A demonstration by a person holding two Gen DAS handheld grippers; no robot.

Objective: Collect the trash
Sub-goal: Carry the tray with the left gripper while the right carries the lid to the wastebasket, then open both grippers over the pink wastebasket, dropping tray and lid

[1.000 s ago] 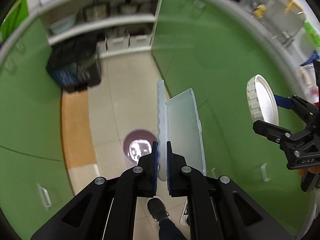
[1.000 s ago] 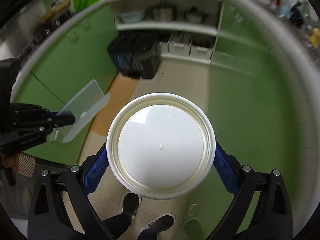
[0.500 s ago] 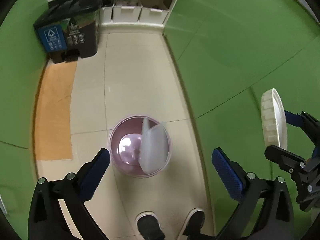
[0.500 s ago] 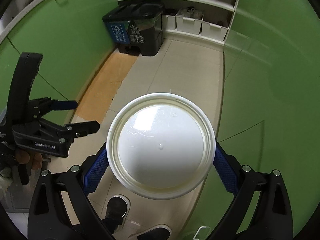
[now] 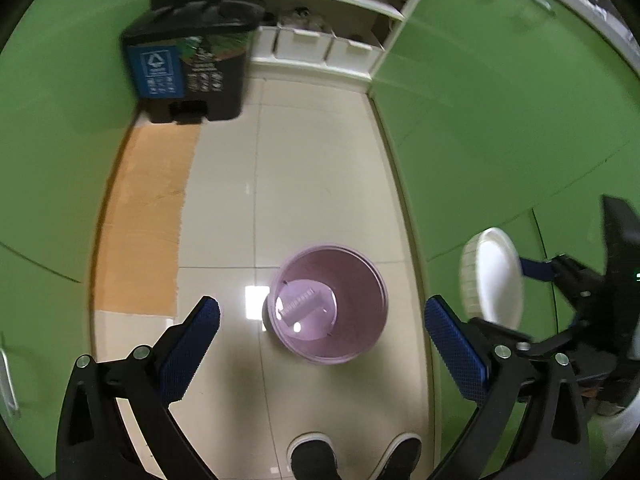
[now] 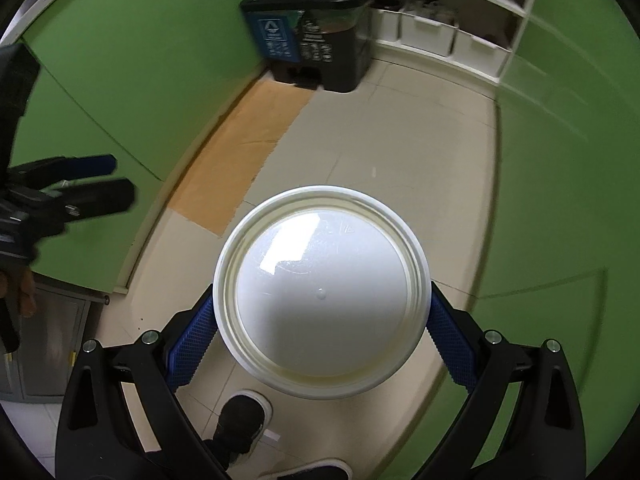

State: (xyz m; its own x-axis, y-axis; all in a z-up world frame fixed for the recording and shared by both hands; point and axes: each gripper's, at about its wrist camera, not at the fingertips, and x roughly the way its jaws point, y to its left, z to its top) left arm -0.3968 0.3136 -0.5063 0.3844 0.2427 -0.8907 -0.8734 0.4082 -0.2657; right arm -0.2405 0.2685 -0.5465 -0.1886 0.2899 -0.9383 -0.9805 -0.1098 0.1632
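On my left the left gripper hangs with its jaws spread wide and nothing between them, pointing steeply down at the pink bin that stands on the tiled floor directly below it. The clear plastic case lies flat at the bottom of that bin, so I judge this side's piece of trash is dealt with and the left claw is simply released and idle. Moving right, the right gripper is clenched on the white round lid, its blue pads pressing the rim on both sides; from the left camera I see that lid held on edge, off to the right of the bin and above the floor near the green cabinet fronts, not yet over the opening. So the step in hand, as I read it, is bringing the lid to the bin. My next move calls for swinging the right hand leftward until the lid sits over the bin's mouth, keeping clear of the left gripper, and only then letting the jaws go. The lid looks almost as wide as the opening, so I would centre it, or tip it edge-down, before releasing.
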